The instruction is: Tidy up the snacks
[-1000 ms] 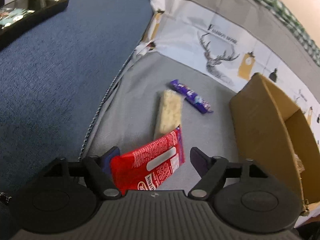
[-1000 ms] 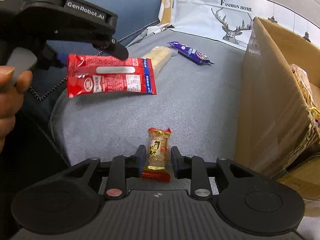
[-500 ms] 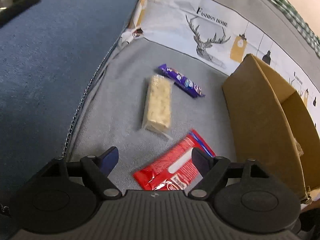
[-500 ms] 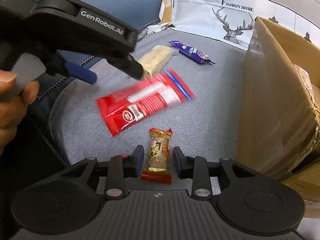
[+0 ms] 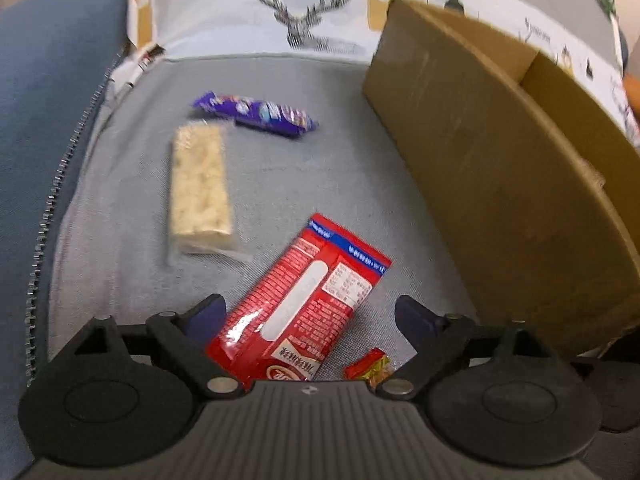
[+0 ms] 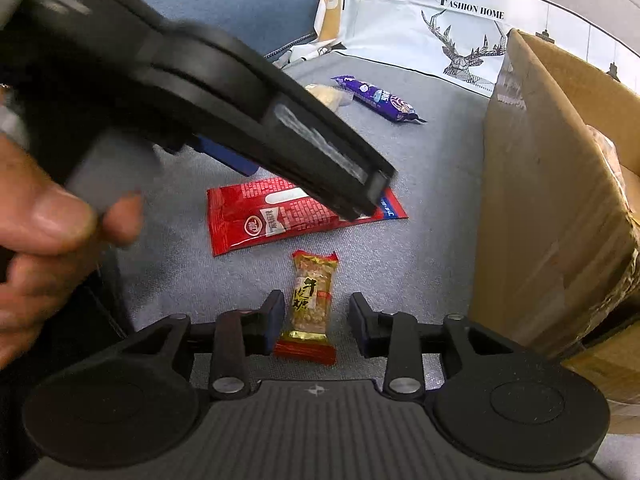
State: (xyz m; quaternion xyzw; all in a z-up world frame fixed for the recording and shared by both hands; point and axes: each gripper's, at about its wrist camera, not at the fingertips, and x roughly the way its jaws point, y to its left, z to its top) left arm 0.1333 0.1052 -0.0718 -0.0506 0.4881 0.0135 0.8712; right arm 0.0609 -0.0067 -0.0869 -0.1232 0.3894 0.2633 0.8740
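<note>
Right gripper (image 6: pixel 310 326): we hold it low over the grey cushion (image 6: pixel 436 200), its two fingers parted and gripping nothing; they stand either side of the gold candy without touching it.
Gold candy (image 6: pixel 308 306): we see it lying flat on the cushion between those fingers, its red end towards us.
Left gripper (image 5: pixel 310 316): we carry it above the cushion with its fingers spread wide and nothing clamped; in the right wrist view its dark body crosses the upper left, with our left hand (image 6: pixel 44 240) on the handle.
Red packet (image 5: pixel 300 304): it lies flat on the cushion, slanted, beneath the gap between the left fingers and just beyond the gold candy.
Pale bar (image 5: pixel 200 188): in clear wrap, it rests farther out, to the left of the red packet and apart from it.
Purple packet (image 5: pixel 256 114): it sits beyond the pale bar, its left end near the bar's far end.
Cardboard box (image 5: pixel 480 176): it stands open at the right of the cushion, alongside all the snacks.
Deer-print fabric (image 5: pixel 304 20): it rises behind the cushion, farthest from us.
</note>
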